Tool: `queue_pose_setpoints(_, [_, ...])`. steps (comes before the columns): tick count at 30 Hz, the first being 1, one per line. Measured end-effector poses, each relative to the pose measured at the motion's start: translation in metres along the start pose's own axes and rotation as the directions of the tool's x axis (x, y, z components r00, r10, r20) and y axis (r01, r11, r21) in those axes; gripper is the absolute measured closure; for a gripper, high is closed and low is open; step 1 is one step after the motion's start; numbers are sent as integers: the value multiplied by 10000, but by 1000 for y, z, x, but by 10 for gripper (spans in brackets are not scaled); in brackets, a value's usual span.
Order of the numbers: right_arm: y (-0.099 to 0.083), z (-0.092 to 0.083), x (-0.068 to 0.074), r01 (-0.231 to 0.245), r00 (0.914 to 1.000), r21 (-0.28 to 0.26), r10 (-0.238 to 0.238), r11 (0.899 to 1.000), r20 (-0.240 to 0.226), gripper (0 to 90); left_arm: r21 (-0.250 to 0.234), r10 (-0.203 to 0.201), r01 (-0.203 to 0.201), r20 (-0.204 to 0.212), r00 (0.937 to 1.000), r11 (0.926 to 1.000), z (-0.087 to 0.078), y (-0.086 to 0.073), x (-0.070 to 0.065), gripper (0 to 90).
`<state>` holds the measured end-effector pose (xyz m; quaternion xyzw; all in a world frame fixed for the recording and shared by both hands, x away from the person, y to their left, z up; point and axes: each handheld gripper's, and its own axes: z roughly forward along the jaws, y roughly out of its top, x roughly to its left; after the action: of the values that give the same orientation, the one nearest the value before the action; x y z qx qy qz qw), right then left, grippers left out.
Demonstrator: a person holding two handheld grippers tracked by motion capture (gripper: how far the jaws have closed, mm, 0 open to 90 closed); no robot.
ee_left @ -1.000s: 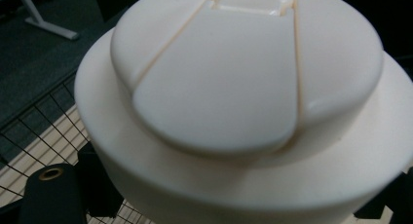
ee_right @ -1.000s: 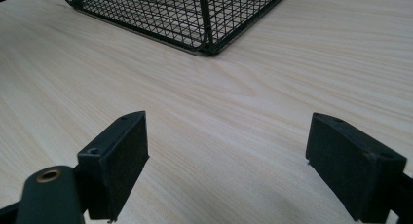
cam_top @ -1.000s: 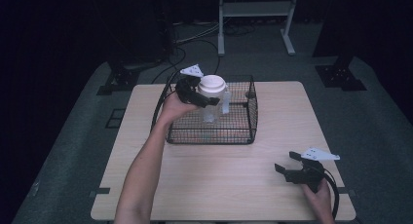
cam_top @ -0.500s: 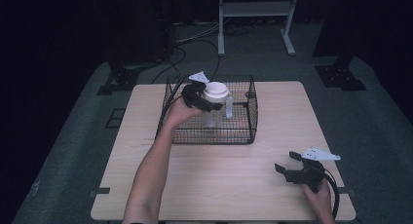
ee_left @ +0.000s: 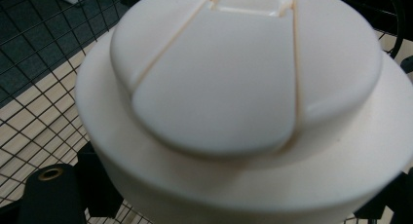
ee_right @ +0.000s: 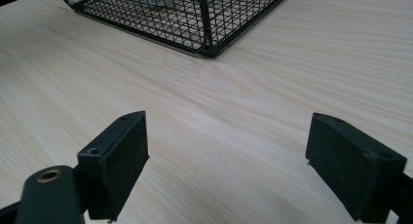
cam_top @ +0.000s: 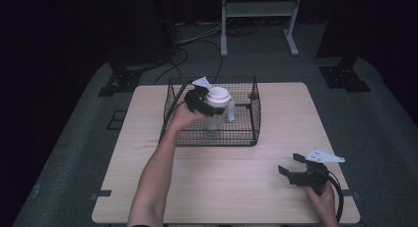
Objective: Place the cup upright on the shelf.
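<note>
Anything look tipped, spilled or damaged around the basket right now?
Nothing stands out. The left gripper holds the white-lidded cup upright over the wire basket; no spill shows on the table.

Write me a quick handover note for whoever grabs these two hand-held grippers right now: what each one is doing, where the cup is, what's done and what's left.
Left hand-held gripper: shut on the white-lidded cup, held over the wire basket with its lid above the rim. The clear handled body hangs inside the mesh walls; whether its base touches the basket floor cannot be told.
Right hand-held gripper: open, holding nothing, low over the table near its front right corner, jaws pointing toward the basket.
Done: cup gripped below the lid.
Left: probably finish moving the cup, release, and pull the left hand clear.
</note>
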<state>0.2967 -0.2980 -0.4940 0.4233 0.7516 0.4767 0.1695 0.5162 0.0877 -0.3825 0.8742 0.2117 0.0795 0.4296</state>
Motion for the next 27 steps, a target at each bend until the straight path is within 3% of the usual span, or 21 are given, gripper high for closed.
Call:
queue_pose_setpoints(6, [0,0,0,-7,10000,22,6,10000,12,146,236,263,-261,-96,9996,9994,-6,-4,-3,150])
queue_pose_setpoints(27, [0,0,0,-23,10000,15,23,10000,35,146,254,362,-353,-344,9988,9991,-16,-20,-14,145])
